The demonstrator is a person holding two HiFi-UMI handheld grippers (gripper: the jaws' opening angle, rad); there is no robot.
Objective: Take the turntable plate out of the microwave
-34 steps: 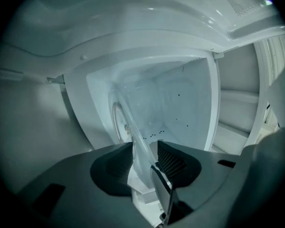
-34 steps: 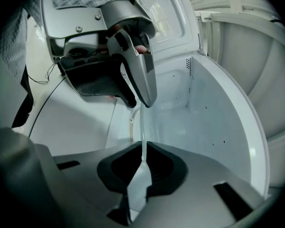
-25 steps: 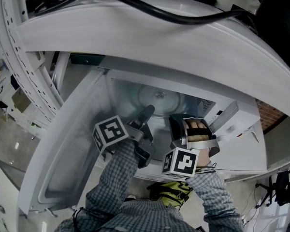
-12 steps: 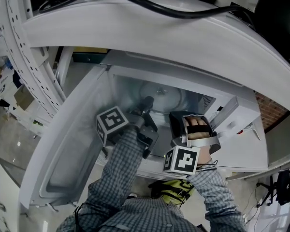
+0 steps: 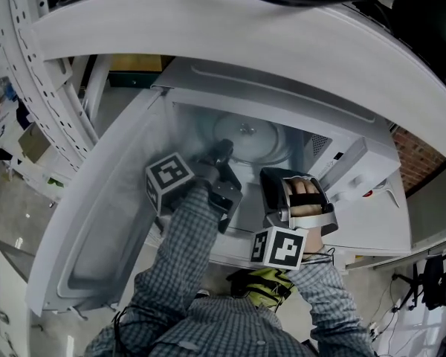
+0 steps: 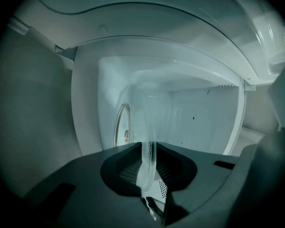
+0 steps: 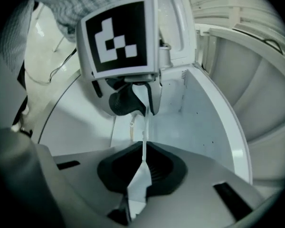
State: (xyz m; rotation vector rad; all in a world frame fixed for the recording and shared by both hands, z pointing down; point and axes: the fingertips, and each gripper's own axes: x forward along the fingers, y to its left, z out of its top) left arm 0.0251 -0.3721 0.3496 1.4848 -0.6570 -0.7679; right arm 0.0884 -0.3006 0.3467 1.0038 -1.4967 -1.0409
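Inside the open microwave (image 5: 208, 88), the glass turntable plate (image 5: 247, 138) sits low in the cavity, deeper in than both hands. The left gripper (image 6: 147, 172) reaches furthest. Its jaws have just been closing and pinch the near left rim. The right gripper (image 7: 143, 158), jaws almost together, appears to nip the same rim's thin edge. The way out is straight back toward the person.

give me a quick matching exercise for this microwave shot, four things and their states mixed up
1 left gripper
2 right gripper
3 microwave door
4 turntable plate

a swung open
b jaws together, nothing between
c round, clear glass
d jaws on a glass rim

Pairs: 1-d, 2-b, 3-a, 4-c. The left gripper's jaws have just been closing onto the plate's rim.
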